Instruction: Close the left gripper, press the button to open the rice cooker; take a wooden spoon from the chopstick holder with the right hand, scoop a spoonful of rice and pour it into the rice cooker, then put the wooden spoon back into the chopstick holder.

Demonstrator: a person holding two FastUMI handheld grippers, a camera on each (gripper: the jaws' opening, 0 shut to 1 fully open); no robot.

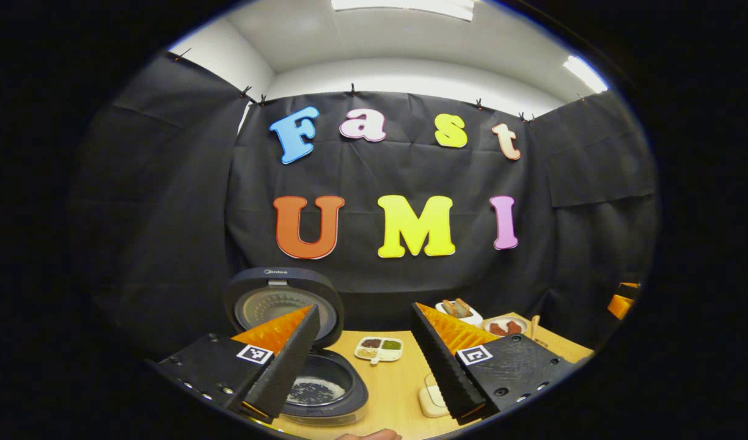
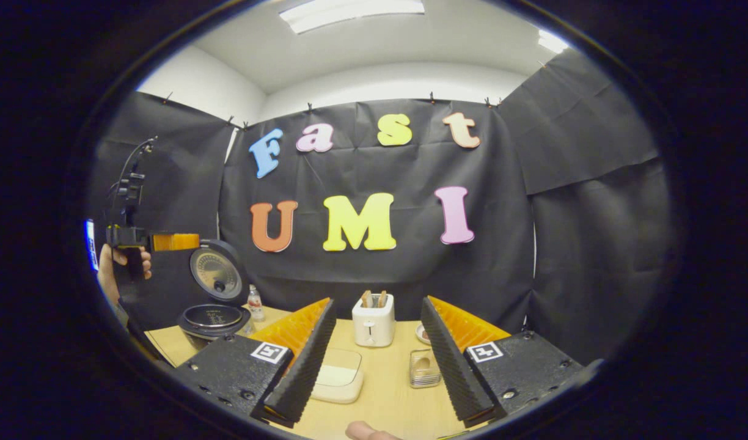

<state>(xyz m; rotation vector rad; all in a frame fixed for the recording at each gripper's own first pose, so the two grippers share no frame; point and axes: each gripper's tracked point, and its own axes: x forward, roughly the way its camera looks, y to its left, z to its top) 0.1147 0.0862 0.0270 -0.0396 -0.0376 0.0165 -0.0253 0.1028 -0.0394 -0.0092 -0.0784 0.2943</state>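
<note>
The dark rice cooker stands open at the table's left, its round lid tipped up and something pale and speckled in the pot. My left gripper is open and holds nothing, its left finger in front of the cooker. In the right gripper view the cooker stands far left, with the left gripper held in a hand above it. My right gripper is open and bare over the table. A thin wooden handle sticks up at the far right; its holder is hidden.
A white toaster with bread stands at the back. A white lidded box and a clear glass container lie between my right fingers. A divided condiment dish, two food plates and a small bottle share the wooden table.
</note>
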